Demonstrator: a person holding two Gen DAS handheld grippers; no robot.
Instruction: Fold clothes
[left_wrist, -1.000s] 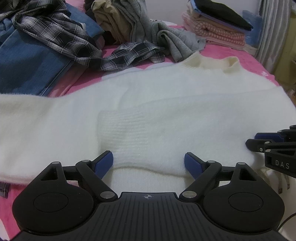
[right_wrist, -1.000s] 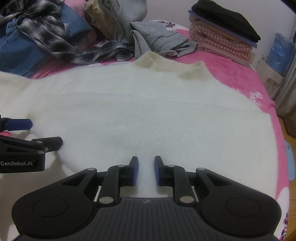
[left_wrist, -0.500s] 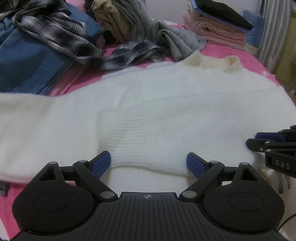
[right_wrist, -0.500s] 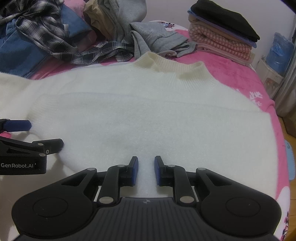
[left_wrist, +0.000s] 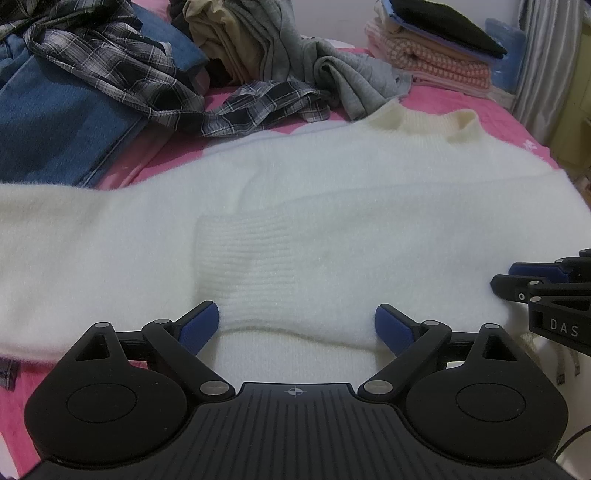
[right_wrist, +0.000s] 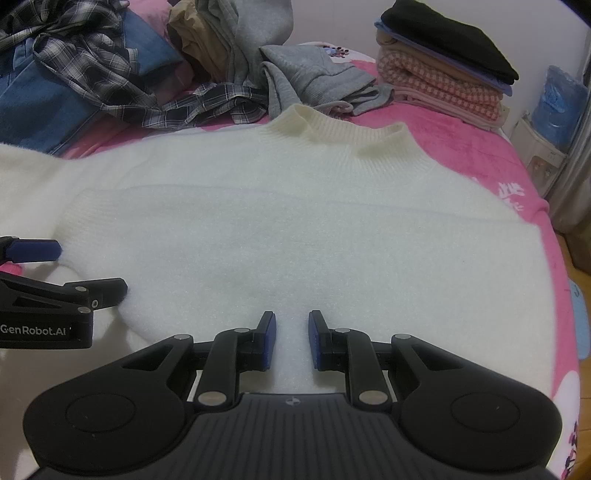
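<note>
The left gripper (left_wrist: 296, 325) is opening its jaws wider than a second ago and has let go of the ribbed cuff (left_wrist: 247, 258) of the fluffy white knit sweater (right_wrist: 295, 229), which lies spread on the pink bedspread (right_wrist: 461, 140) with that sleeve folded across its body. The right gripper (right_wrist: 291, 341) holds narrow jaws, seemingly pinching the sweater's near edge; the second sleeve looks next. Legible: "GenRobot.AI" and "DAS".

fuzzy white knit sweater (left_wrist: 332, 206), ribbed cuff (left_wrist: 247, 266), plush pink blanket (right_wrist: 461, 147)

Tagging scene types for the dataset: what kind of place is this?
Probably a bedroom. A white sweater is spread on a pink bedspread, with loose clothes (jeans, plaid shirt) and a folded stack behind it.
</note>
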